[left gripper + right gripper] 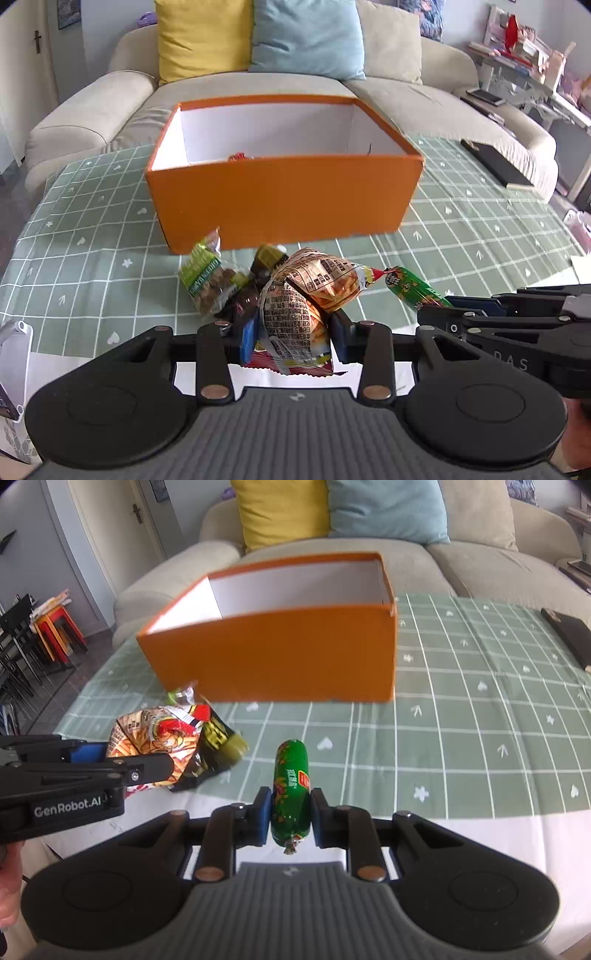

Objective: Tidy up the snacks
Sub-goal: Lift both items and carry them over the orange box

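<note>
My left gripper (293, 336) is shut on a clear packet of orange crackers (291, 314), lifted just above the snack pile. Behind it lie a second cracker packet (325, 280), a green nut packet (203, 280) and a dark packet (266, 258). My right gripper (290, 805) is shut on a green sausage stick (291, 786) that points away from me over the green checked cloth. An open orange box (284, 199) with a white inside stands behind the pile, and something red (238, 157) shows at its bottom. In the right wrist view the left gripper (140, 757) holds its packet (159, 746) at the left.
A beige sofa (92, 110) with yellow and blue cushions runs behind the table. A flat black object (498, 166) lies at the table's far right. A phone (14, 362) rests at the left near edge. Chairs and red stools (51, 631) stand off to the left.
</note>
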Demonstrator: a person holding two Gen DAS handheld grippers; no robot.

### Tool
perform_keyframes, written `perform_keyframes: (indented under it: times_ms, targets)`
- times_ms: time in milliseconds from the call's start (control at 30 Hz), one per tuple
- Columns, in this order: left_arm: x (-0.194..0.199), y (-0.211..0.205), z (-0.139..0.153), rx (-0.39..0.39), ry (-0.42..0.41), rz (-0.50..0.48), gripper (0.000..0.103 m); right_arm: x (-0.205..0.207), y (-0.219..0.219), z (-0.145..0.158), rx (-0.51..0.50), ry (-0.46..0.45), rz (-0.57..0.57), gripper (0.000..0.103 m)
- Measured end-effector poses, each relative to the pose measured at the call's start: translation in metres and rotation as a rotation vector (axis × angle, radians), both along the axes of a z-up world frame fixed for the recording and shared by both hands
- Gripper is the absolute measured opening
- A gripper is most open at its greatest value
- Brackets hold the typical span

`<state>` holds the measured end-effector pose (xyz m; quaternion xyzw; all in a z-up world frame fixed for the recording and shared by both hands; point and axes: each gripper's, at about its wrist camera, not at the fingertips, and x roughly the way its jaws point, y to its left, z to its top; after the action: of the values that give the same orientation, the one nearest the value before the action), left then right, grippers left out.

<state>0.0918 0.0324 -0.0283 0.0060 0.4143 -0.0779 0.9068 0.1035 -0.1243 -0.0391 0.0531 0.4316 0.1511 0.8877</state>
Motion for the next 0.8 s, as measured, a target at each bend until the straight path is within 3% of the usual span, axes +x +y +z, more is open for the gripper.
perform_keyframes:
  times_ms: [400, 500, 800]
  targets:
    - [0.044, 0.012, 0.05, -0.04, -0.091, 0.025, 0.045, 0.033, -0.005, 0.062, 0.016, -0.151, 0.004, 0.019]
    - [0.059, 0.01, 0.061, -0.019, -0.123, 0.029, 0.045, 0.049, -0.004, 0.074, 0.005, -0.187, 0.007, 0.019]
    - [0.119, 0.011, 0.063, 0.014, -0.105, 0.106, 0.045, 0.114, 0.002, 0.081, -0.01, -0.186, -0.008, 0.019]
